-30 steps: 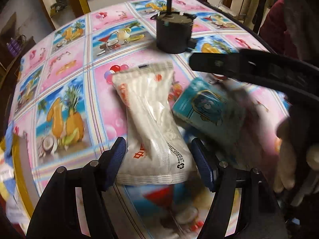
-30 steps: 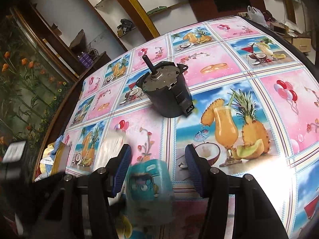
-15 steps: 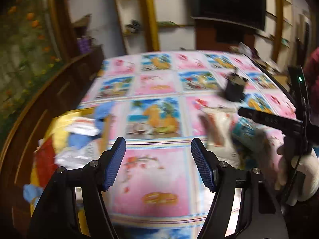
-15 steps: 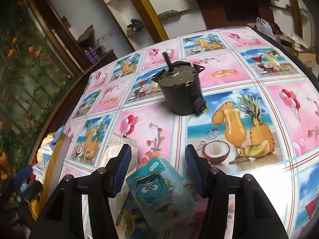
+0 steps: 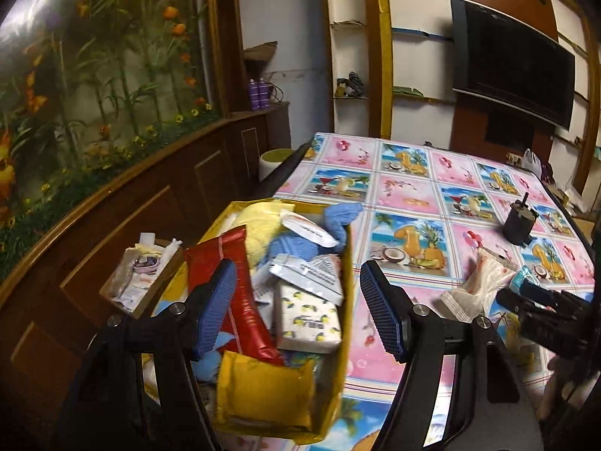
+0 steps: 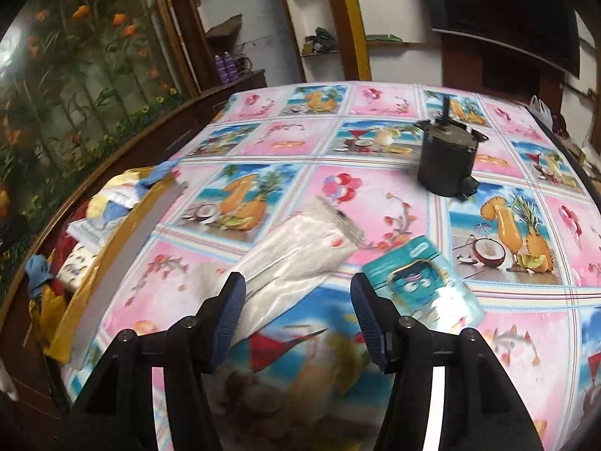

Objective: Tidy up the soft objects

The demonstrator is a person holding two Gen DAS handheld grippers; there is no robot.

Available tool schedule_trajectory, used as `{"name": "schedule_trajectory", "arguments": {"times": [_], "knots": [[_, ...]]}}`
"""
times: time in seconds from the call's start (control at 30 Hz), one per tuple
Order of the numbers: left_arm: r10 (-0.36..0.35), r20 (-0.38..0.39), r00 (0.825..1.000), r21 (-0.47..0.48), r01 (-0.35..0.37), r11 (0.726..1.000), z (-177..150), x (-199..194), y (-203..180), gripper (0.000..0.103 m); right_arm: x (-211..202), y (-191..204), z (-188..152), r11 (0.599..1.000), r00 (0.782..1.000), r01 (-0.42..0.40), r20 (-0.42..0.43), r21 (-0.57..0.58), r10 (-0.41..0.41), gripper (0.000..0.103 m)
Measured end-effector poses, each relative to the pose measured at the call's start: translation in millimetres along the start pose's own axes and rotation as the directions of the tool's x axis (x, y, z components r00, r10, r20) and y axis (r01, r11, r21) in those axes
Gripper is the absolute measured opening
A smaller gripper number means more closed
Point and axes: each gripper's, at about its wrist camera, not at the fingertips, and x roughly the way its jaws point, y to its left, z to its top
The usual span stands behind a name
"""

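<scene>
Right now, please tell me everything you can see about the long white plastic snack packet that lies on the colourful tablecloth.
The long white plastic snack packet is a sealed, glossy, crinkled pouch with crimped ends, faint stripes and small red marks. It lies flat and slanted on the fruit-print tablecloth, between the yellow box and the teal cartoon pouch. Its near end shows between the right gripper's open fingers, but nothing grips it. The packet looks soft and slightly puffed.

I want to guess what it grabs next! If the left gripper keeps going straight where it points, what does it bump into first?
Probably the pile in the yellow box. The open left gripper points at the lemon-print tissue pack there, though depth is hard to judge.
</scene>
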Motion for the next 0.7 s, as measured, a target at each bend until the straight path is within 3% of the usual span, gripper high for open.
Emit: {"name": "schedule_trajectory", "arguments": {"times": [0.1,0.13,0.17,0.23,0.33,0.5,0.7], "knots": [[0.073,0.069,0.995,-0.026,-0.072,0.997,-3,-14,12,0.072,-12,21,-6,0.999,0.999,-0.03,0.013,-0.021,0.03,0.058],[0.095,0.093,0.991,-0.031,-0.092,0.995,-5,-19,16,0.08,-14,30,-8,0.999,0.999,-0.045,0.015,-0.029,0.045,0.058],[0.096,0.122,0.988,-0.034,-0.092,0.995,-5,-24,20,0.089,-17,40,-11,0.997,0.998,-0.065,0.014,-0.041,0.065,0.058],[0.045,0.154,0.987,-0.042,-0.039,0.998,-9,-28,29,0.093,-19,60,-16,0.993,0.996,-0.092,0.006,-0.071,0.093,0.058],[-0.002,0.137,0.991,-0.069,0.011,0.998,-11,-22,43,0.093,-16,86,-22,0.984,0.99,-0.138,-0.022,-0.117,0.136,0.058],[-0.002,0.109,0.994,-0.157,0.019,0.987,-12,-16,67,0.093,-9,121,-34,0.965,0.984,-0.172,-0.071,-0.197,0.161,0.058],[0.061,0.092,0.994,-0.206,-0.041,0.978,-16,-15,86,0.093,-4,137,-39,0.958,0.982,-0.179,-0.098,-0.222,0.161,0.058]]}}
